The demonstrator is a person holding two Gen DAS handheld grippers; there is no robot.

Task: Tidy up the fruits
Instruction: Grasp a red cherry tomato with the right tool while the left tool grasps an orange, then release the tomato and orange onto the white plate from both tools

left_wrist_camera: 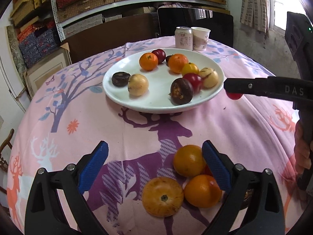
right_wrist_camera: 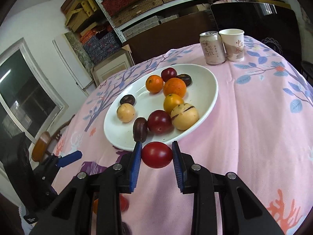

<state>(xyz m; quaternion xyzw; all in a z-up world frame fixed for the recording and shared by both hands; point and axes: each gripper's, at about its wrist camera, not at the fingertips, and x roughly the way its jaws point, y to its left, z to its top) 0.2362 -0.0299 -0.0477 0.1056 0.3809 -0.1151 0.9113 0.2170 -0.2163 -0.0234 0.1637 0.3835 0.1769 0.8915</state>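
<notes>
The right claw (right_wrist_camera: 156, 152) is gripping a red fruit (right_wrist_camera: 157, 154) between its blue pads, just short of the near rim of the white plate (right_wrist_camera: 195, 129), which is lying straight ahead along the claw's line. The left claw (left_wrist_camera: 154, 166) is standing wide and empty over the surface (left_wrist_camera: 234, 129), with three orange fruits (left_wrist_camera: 189, 160) near its right pad, farther from the plate.

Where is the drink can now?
The drink can stands behind the white plate, at the table's far side, touching the paper cup on its right.
</notes>
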